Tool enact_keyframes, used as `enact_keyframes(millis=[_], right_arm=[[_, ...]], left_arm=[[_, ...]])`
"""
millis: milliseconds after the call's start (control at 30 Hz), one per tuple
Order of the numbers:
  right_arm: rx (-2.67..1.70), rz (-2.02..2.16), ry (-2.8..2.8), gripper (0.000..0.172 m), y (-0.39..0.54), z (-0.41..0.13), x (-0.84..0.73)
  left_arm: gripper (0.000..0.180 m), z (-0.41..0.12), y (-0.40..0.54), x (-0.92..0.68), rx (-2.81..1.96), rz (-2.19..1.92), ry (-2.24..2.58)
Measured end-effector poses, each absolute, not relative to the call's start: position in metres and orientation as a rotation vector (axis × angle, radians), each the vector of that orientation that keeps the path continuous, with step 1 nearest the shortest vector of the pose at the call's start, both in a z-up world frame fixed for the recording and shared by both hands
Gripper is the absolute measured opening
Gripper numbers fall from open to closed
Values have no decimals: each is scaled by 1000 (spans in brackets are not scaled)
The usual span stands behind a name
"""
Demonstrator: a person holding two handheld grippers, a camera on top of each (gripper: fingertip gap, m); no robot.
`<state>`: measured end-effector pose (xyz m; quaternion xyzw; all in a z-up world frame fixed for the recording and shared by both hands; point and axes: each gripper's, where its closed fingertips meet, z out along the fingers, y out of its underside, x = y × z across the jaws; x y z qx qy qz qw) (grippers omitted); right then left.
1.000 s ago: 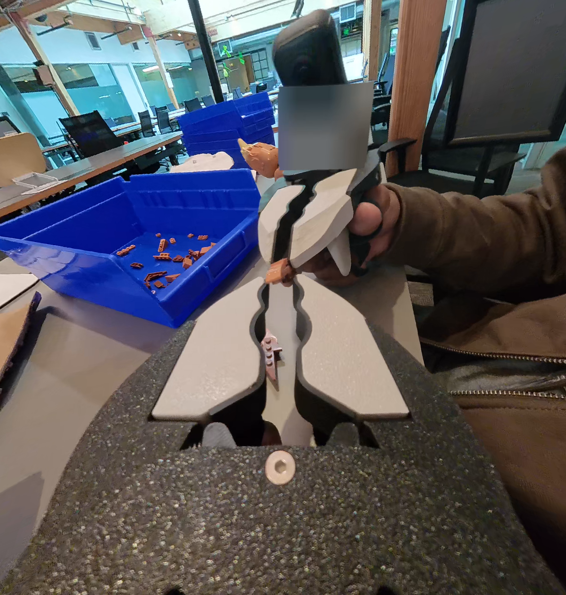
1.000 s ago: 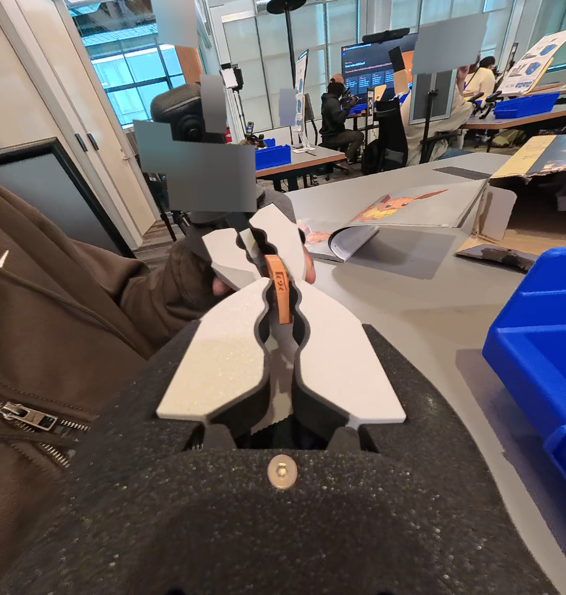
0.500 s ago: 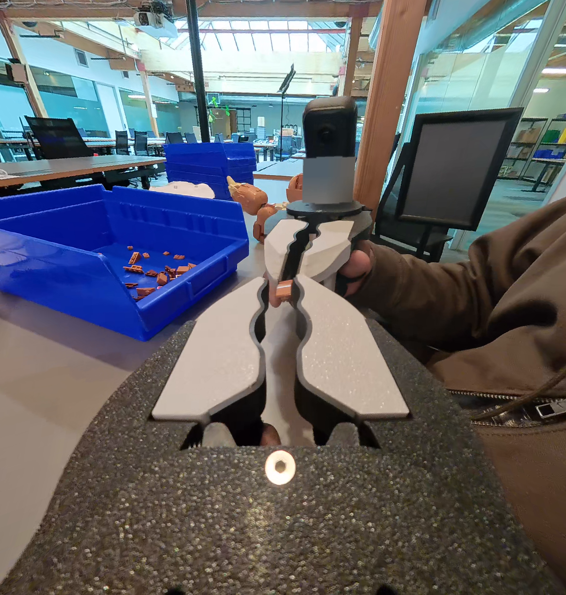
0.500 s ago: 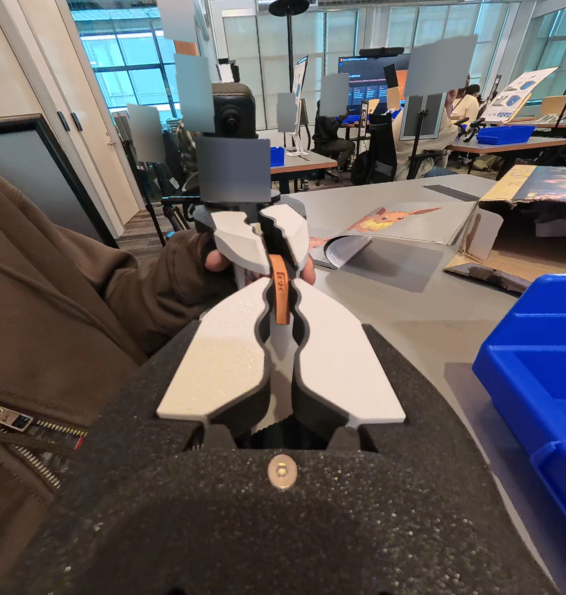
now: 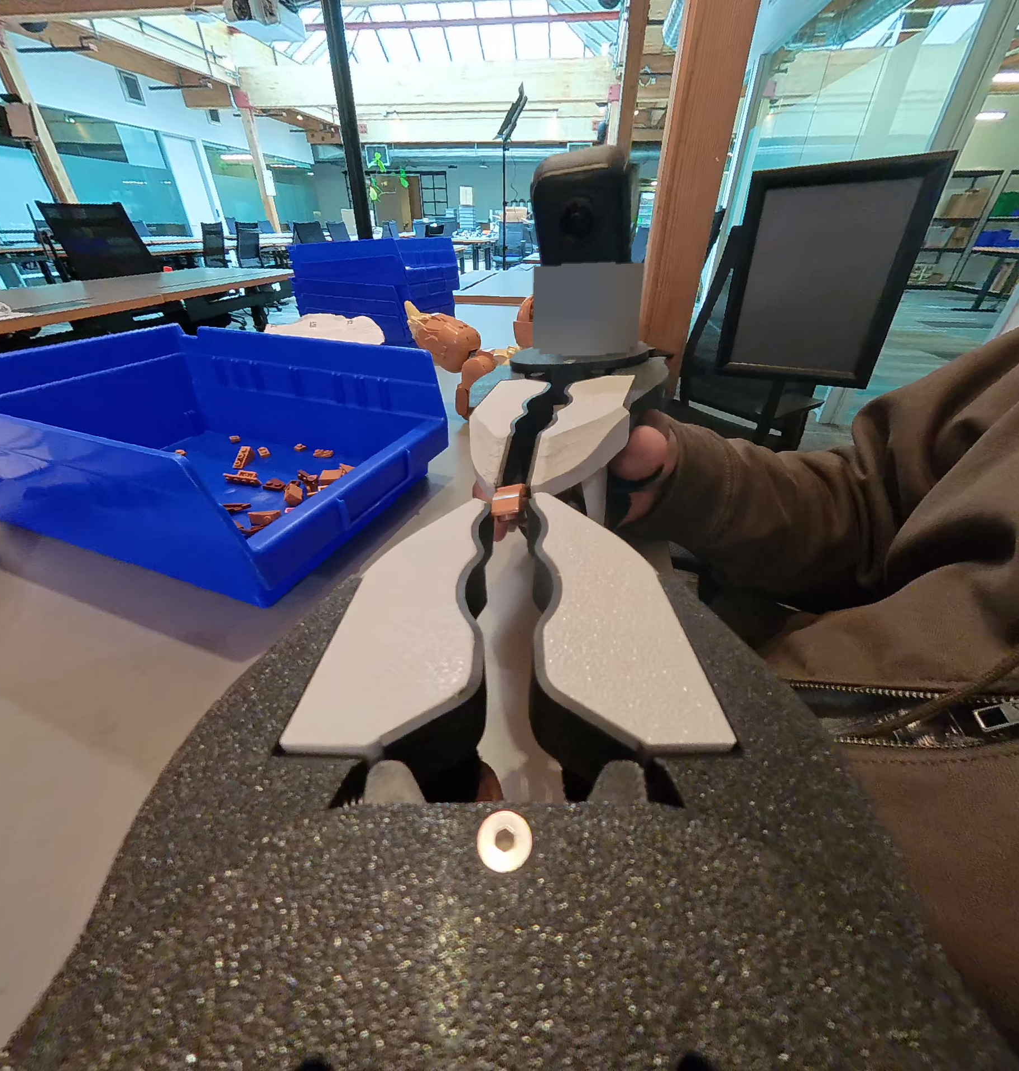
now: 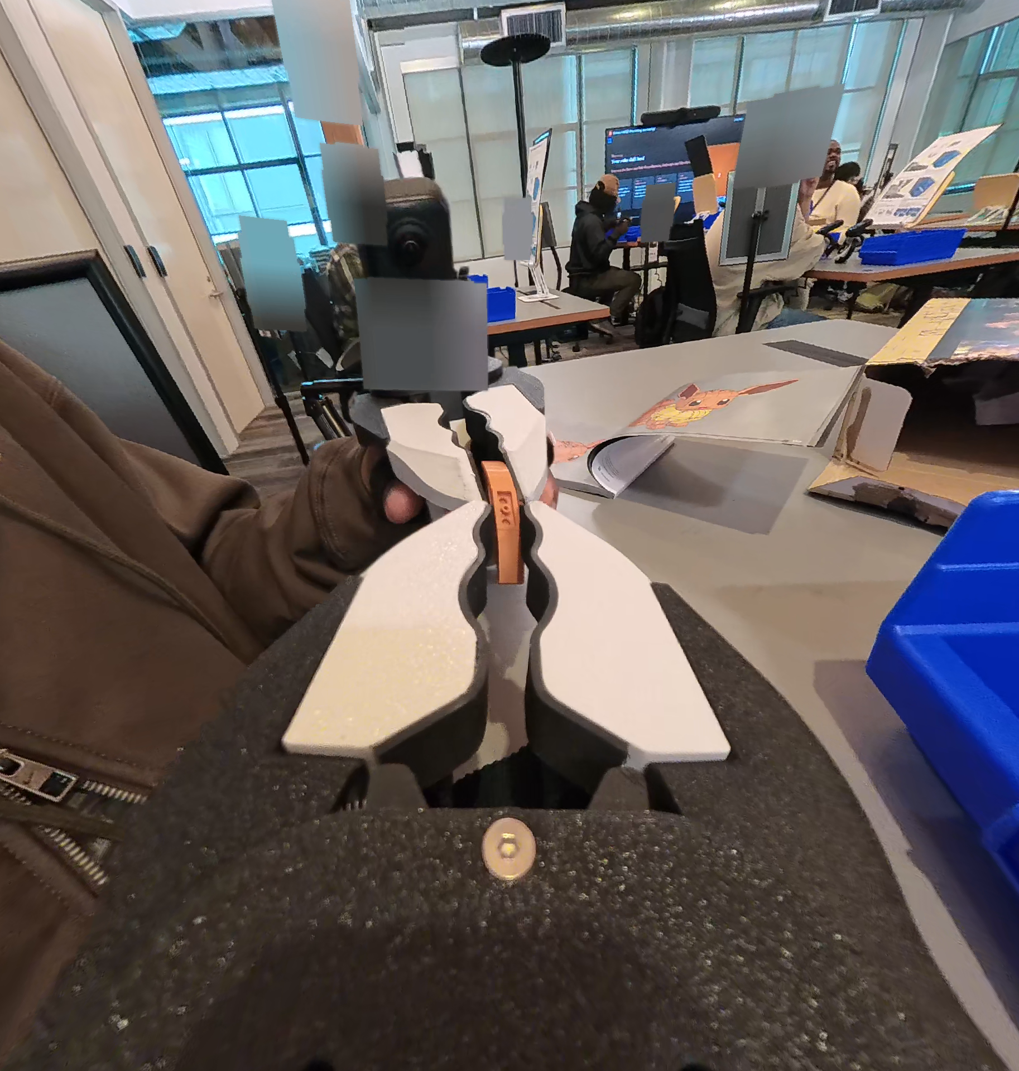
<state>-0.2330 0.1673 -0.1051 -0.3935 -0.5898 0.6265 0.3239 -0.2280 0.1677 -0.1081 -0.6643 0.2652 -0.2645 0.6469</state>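
My right gripper [image 6: 504,513] is shut on a long, thin orange-brown brick piece [image 6: 504,533] and holds it upright on edge above the grey table [image 6: 727,579]. My left gripper [image 5: 508,513] faces it tip to tip. The far end of the piece [image 5: 510,501] stands between my left fingertips with a thin gap on each side, so the left gripper counts as open. In the right wrist view the left gripper [image 6: 466,458] shows with the piece's top between its fingers. In the left wrist view the right gripper [image 5: 516,484] shows just behind the piece.
A blue bin [image 5: 321,371] with several loose brown pieces [image 5: 287,481] stands at the left and also shows in the right wrist view [image 6: 959,637]. Behind it are a brown brick figure [image 5: 449,342] and stacked blue bins [image 5: 374,278]. An open booklet [image 6: 727,405] and a cardboard box [image 6: 959,348] lie farther off. The grippers are tip to tip, or close to it.
Both grippers have risen and levelled, staying tip to tip. My left jaws have narrowed a little around the piece's end. The small studded plate seen between my left fingers a second ago is out of view.
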Motion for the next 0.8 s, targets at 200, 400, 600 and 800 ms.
enact_keyframes(millis=[200,400,600,800], right_arm=[[-1053,1730,-1509,7,167,-101,-233],[-1063,1798,-1485,7,165,-99,-233],[-1082,1909,-1434,7,164,-95,-232],[-1067,1898,-1446,8,165,-94,-229]], left_arm=[[11,-105,167,-228,-1492,-595,605],[11,-103,165,-228,-1479,-607,607],[11,-100,164,-228,-1458,-627,602],[11,-103,164,-228,-1473,-611,615]])
